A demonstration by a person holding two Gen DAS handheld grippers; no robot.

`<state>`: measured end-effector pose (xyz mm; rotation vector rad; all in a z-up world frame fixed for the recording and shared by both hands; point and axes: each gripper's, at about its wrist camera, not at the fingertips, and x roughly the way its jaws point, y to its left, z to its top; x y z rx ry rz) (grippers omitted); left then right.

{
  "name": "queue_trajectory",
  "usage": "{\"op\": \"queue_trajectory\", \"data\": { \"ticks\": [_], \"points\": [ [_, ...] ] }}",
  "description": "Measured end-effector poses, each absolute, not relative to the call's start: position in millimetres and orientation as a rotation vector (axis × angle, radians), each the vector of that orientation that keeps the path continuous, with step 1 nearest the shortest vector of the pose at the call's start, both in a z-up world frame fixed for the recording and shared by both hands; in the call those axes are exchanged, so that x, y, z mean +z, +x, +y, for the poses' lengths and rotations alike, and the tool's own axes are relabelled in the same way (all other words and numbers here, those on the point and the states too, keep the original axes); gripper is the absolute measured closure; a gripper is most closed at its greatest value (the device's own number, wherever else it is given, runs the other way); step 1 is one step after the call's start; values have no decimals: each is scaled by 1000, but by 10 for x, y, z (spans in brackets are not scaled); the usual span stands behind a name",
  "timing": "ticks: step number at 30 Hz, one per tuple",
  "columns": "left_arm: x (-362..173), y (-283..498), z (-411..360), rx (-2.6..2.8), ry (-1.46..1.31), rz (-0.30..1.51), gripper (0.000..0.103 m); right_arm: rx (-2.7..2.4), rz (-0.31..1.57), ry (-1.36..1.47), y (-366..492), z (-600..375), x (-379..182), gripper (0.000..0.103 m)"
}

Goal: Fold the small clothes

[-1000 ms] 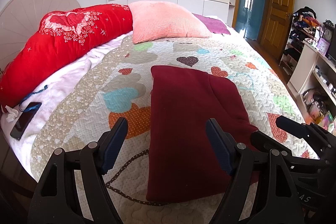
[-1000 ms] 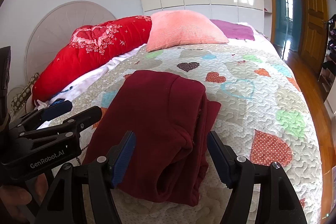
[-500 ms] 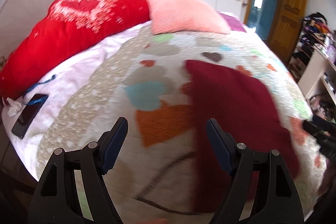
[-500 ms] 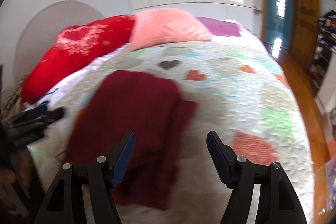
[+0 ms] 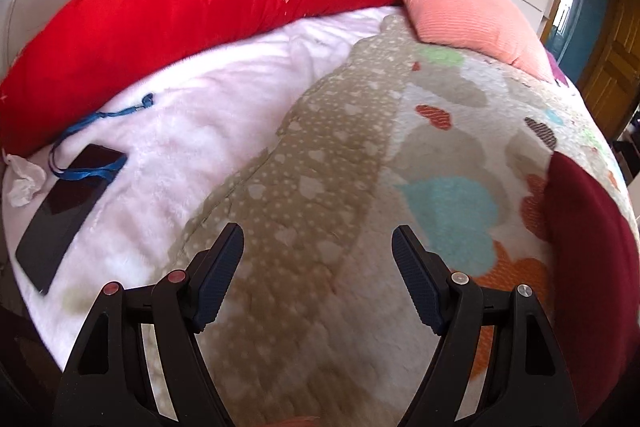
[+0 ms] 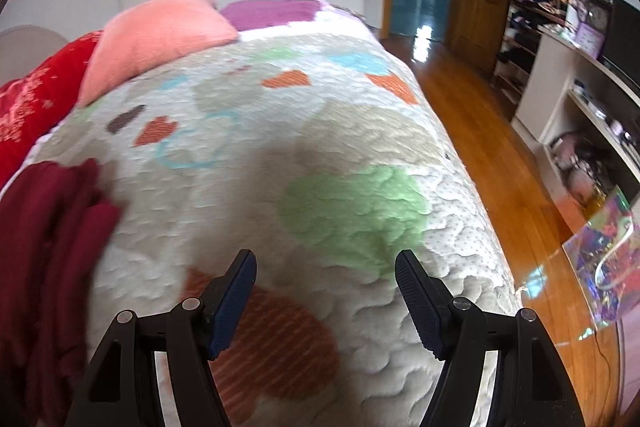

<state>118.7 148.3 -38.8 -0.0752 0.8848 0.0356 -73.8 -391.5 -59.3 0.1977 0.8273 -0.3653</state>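
Observation:
A folded dark red garment (image 5: 588, 259) lies on the heart-patterned quilt (image 5: 360, 187), at the right edge of the left wrist view and at the left edge of the right wrist view (image 6: 44, 251). My left gripper (image 5: 318, 259) is open and empty over the quilt's beige border, left of the garment. My right gripper (image 6: 326, 287) is open and empty over the quilt, right of the garment. Neither gripper touches the garment.
A red bolster (image 5: 180, 3) and a pink pillow (image 5: 460, 7) lie at the head of the bed. A black phone with a blue lanyard (image 5: 64, 211) and a tissue (image 5: 24, 179) rest on the white sheet. Wooden floor (image 6: 500, 155) and shelves (image 6: 580, 99) are to the right.
Both grippers have swung away from the garment: the left view turned left, the right view turned right. The garment moved from the middle of each view to its edge. Both stayed open.

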Motion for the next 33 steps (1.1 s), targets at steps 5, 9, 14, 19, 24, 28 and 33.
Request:
{"op": "queue_trajectory", "data": {
  "ticks": [5,9,14,19,24,28,33],
  "points": [
    [-534,1331,1557,37,-82,915,26,-385,842,217,-663,-3990,-715,20],
    [-604,1393,1567,41,-76,922,26,-405,862,202,-603,-3995,-759,11],
    [-664,1431,1548,44,-55,919,25,-430,876,218,-587,-4032,-788,0],
    [-713,1453,1523,50,-36,915,21,-429,876,223,-594,-4042,-783,0],
    [-728,1470,1512,56,-30,913,17,-422,872,238,-603,-4044,-783,0],
    [-741,1494,1509,50,-32,917,14,-423,872,238,-602,-4046,-783,0],
    [-746,1490,1495,54,-24,917,13,-423,873,239,-604,-4045,-781,0]
  ]
}}
